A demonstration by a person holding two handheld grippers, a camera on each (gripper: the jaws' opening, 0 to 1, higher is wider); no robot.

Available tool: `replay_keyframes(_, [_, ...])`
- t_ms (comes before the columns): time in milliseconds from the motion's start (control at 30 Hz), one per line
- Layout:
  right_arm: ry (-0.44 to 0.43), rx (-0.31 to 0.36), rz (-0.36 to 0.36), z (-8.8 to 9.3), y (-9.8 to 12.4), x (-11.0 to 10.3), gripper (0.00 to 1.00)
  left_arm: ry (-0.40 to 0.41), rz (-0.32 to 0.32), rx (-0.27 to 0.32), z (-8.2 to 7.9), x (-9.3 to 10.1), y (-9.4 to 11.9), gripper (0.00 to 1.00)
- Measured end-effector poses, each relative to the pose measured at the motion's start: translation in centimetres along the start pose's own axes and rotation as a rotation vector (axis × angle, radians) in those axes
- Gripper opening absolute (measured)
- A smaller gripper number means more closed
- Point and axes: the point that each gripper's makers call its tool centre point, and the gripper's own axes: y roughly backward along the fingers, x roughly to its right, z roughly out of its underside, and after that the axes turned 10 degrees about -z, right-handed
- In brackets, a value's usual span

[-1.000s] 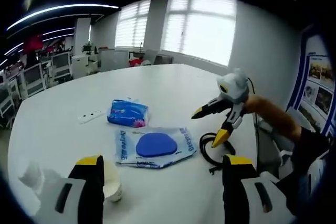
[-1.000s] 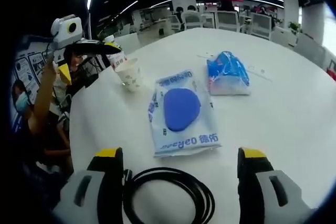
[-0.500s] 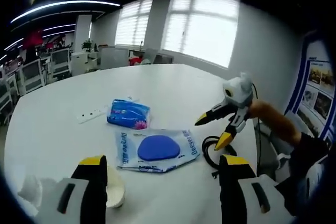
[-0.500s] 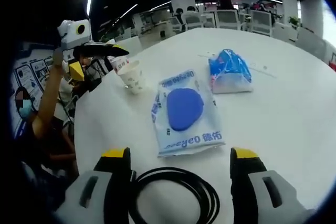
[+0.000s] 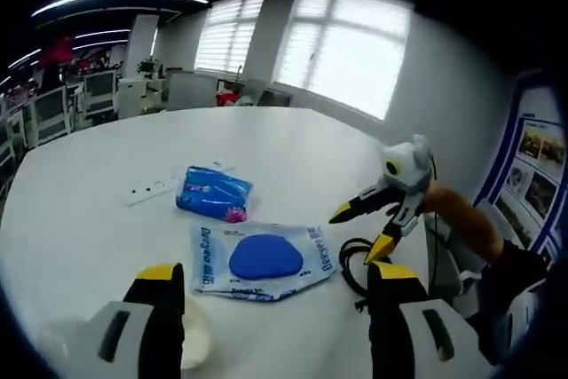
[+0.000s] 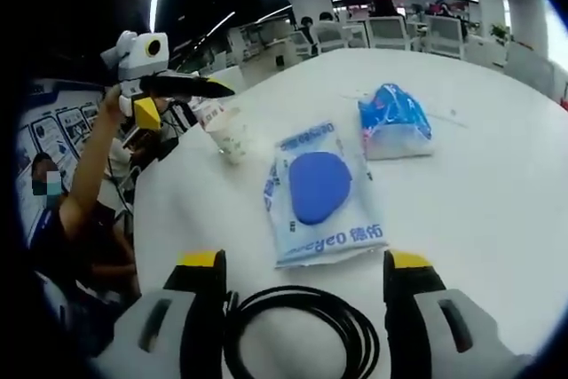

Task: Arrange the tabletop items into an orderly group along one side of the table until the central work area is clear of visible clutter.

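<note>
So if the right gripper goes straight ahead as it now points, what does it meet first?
Probably the black cable coiled between its open jaws, right in front of the right gripper. Beyond it lies the wipes pack. Its height above the table is unclear.
</note>
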Motion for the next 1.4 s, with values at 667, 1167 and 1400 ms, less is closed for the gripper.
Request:
replay_keyframes(667, [-0.024, 0.022, -0.019, -0.3, 0.1, 0.5, 0.64, 0.046, -0.003, -0.099, 0.7, -0.4, -2.5, 0.95])
replay_keyframes(1167, [-0.034, -0.001, -0.006, -0.4, -0.7, 0.3, 0.74, 0.037, -0.015, -0.151, 0.9, -1.4, -3.9, 0.97])
replay_keyframes(1400, [-0.037, 0.016, -0.006, -0.8, -0.4, 0.2, 0.70, 0.014, -0.024, -0.175, 1.2, -1.6, -4.1, 0.92])
